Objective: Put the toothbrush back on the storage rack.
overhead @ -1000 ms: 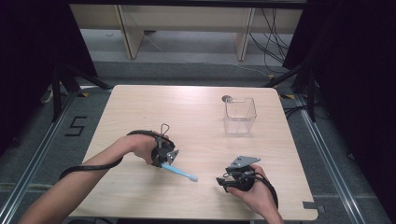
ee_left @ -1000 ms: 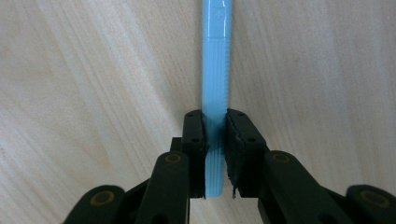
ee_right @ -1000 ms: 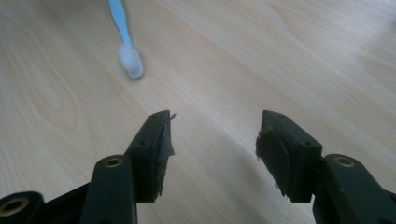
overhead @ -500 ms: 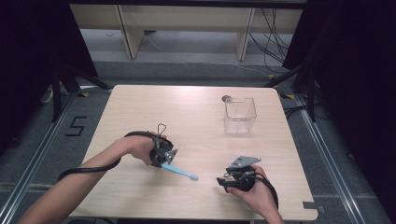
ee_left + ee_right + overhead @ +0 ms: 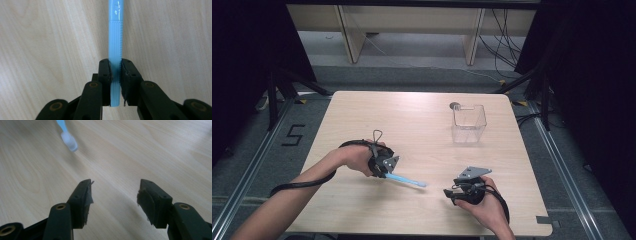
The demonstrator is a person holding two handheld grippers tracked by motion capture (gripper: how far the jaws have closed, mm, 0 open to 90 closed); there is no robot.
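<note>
Toothbrush [image 5: 115, 50] handling is what we are seeing: the left tool [image 5: 385, 166] is pinching a light blue toothbrush by the tail end of its handle, both pads pressing flat on its sides in the left gripper view. We are judging that the grip sits this far back so that the rest of the brush stays free, either for a handover or for lowering into something. In the high view the brush is sticking out from the tool toward the middle of the bench [image 5: 362, 110], head end pointing at the right hand, low over the wood; whether the tip is touching the surface we cannot tell.

The right tool [image 5: 113, 195] is waiting near the bench's front edge with its jaws spread wide and nothing between them. In the right gripper view, the brush head lies ahead and off to the upper left, well apart from the jaws. A clear container [image 5: 468, 123] is standing empty near the far right corner, a likely place for the brush.

The brush is looking slim and straight, with a ribbed grip section where the pads are biting, a smoother glossy stretch beyond, and a pale, whitish head.
</note>
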